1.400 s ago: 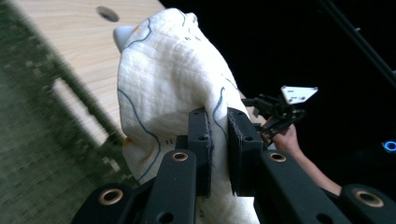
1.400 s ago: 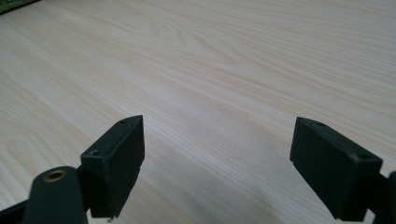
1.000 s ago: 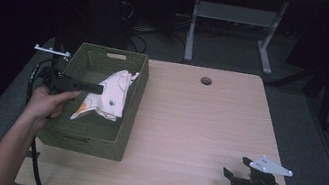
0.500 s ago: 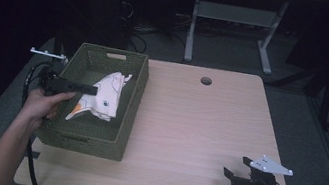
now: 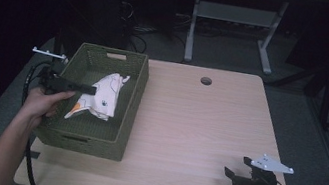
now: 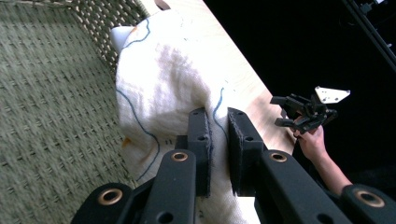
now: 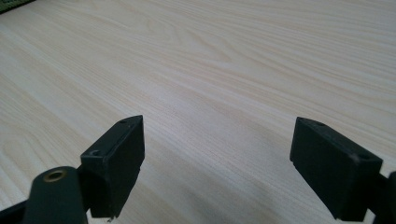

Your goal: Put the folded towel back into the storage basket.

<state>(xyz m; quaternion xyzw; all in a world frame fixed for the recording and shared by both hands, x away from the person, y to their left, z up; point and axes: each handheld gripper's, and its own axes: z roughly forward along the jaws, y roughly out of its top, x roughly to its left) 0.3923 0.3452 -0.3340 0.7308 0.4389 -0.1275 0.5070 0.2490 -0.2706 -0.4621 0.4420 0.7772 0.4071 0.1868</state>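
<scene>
A white cloth (image 5: pixel 105 97) with blue line drawings and an orange patch lies bunched in a green woven basket (image 5: pixel 83 143) on the left side of the table. My left gripper (image 5: pixel 93 90) reaches into the basket from the left, its jaws pinched shut on a fold of the cloth (image 6: pixel 159 79). In the left gripper view the two pads of my left gripper (image 6: pixel 218 116) squeeze the fabric between them. My right gripper (image 5: pixel 236 169) rests low at the table's near right corner, jaws open and bare. The right gripper view shows my right gripper (image 7: pixel 217 140) over bare wood.
The light wooden table (image 5: pixel 198 123) has a round cable hole (image 5: pixel 206 80) near its far edge. Beyond it stands a white desk frame (image 5: pixel 229 27) on a dark floor. Black cables (image 5: pixel 33 75) trail off the left side by the basket.
My left gripper has drawn slightly to the left, pulling the pinched cloth with it inside the basket. The right gripper has stayed where it was.
</scene>
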